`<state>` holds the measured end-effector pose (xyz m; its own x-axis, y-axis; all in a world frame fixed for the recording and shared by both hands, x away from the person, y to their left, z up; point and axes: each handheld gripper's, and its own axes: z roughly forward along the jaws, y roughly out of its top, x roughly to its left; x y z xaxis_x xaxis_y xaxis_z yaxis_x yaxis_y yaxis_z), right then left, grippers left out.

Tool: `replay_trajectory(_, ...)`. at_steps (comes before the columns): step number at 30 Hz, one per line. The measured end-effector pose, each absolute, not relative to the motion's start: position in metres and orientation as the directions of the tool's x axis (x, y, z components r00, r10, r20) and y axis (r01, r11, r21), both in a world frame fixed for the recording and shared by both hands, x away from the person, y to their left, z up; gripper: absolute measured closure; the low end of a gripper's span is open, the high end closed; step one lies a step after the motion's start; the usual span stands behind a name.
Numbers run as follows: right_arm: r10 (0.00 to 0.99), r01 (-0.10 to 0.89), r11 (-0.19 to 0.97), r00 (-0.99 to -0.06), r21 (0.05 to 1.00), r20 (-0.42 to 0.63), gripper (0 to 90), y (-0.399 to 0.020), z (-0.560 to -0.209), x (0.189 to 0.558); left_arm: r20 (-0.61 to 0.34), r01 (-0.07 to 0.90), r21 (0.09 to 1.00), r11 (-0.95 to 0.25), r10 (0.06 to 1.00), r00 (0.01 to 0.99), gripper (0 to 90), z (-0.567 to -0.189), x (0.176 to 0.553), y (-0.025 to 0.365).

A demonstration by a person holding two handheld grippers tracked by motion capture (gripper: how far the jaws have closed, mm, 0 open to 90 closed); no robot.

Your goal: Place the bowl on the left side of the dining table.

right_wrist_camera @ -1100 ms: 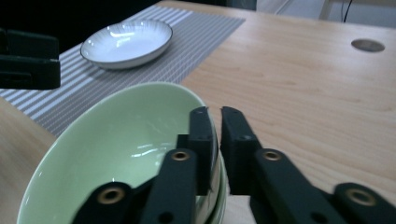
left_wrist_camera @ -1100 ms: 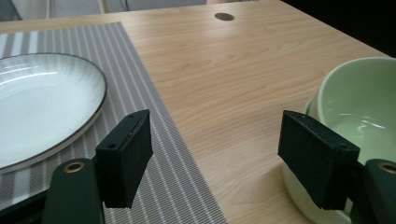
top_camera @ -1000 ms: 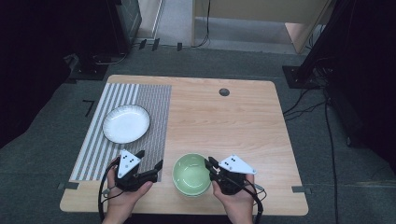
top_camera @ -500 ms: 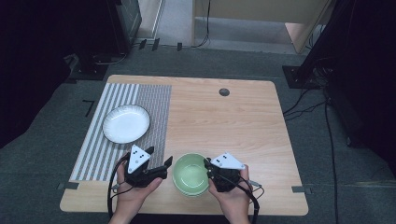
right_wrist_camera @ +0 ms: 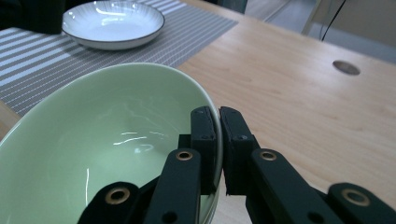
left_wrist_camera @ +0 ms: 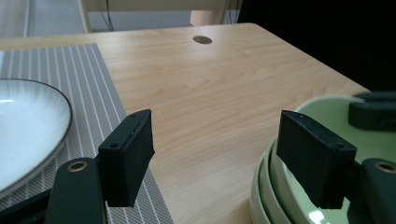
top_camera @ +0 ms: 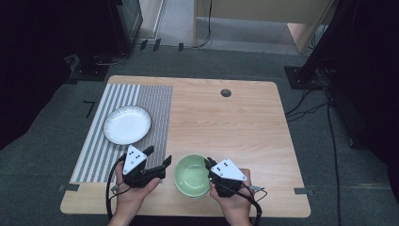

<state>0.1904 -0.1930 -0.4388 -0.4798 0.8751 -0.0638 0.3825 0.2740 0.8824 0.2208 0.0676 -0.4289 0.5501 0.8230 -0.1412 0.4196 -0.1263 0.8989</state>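
From the high view I saw a wooden table [top_camera: 244, 122] with a striped mat [top_camera: 155, 101] on its left part. A white plate [top_camera: 127, 124] lay on this mat, well apart from the front edge. Near the front edge, about in the middle, stood a green bowl [top_camera: 192, 175]. In the left gripper view the side of the bowl [left_wrist_camera: 264, 186] showed more than one rim, so it looked like bowls stacked together, but I could not tell how many.

The right gripper [top_camera: 210, 165] was at the right side of the bowl, held by the right hand [top_camera: 234, 200]. In the right gripper view its jaws were closed on the rim of the bowl [right_wrist_camera: 107, 140], one jaw inside and one outside, with the thin wall pressed between them.

The left gripper [top_camera: 158, 157] was just beside the left side of the bowl, partly over the edge of the mat, held by the left hand [top_camera: 134, 193]. In the left gripper view its jaws stood wide apart and held nothing; bare table was between them. Its right jaw was just at the rim of the bowl, but I could not tell if it touched. The plate [left_wrist_camera: 28, 130] was to the left of its left jaw.

A small round hole [top_camera: 226, 92] was in the table near the far edge.
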Motion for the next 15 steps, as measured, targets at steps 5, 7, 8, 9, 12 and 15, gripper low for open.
replay_trajectory(5, 0.874, 0.31, 0.29, -0.472, 0.905, -0.118, 86.8, -0.192, -0.44, 0.183, -0.142, 0.435, 0.886, -0.158, 0.803, 0.579, 26.4, -0.439, 0.218, 0.057)
replay_trajectory(7, 0.873, 0.28, 0.305, -0.464, 0.91, -0.149, 86.8, -0.19, -0.44, 0.18, -0.138, 0.436, 0.883, -0.173, 0.792, 0.595, 26.4, -0.441, 0.217, 0.051)
replay_trajectory(8, 0.873, 0.27, 0.308, -0.461, 0.912, -0.159, 86.8, -0.19, -0.44, 0.179, -0.132, 0.436, 0.881, -0.184, 0.789, 0.601, 27.0, -0.442, 0.216, 0.048)
replay_trajectory(9, 0.875, 0.253, 0.307, -0.455, 0.918, -0.167, 86.8, -0.19, -0.44, 0.177, -0.131, 0.436, 0.879, -0.195, 0.779, 0.614, 35.6, -0.445, 0.216, 0.043)
replay_trajectory(12, 0.876, 0.237, 0.309, -0.449, 0.921, -0.178, 86.8, -0.189, -0.442, 0.175, -0.118, 0.443, 0.869, -0.219, 0.778, 0.617, 38.2, -0.449, 0.216, 0.037)
replay_trajectory(15, 0.872, 0.184, 0.328, -0.436, 0.926, -0.222, 86.8, -0.188, -0.443, 0.171, -0.097, 0.439, 0.863, -0.251, 0.769, 0.632, 44.9, -0.453, 0.215, 0.028)
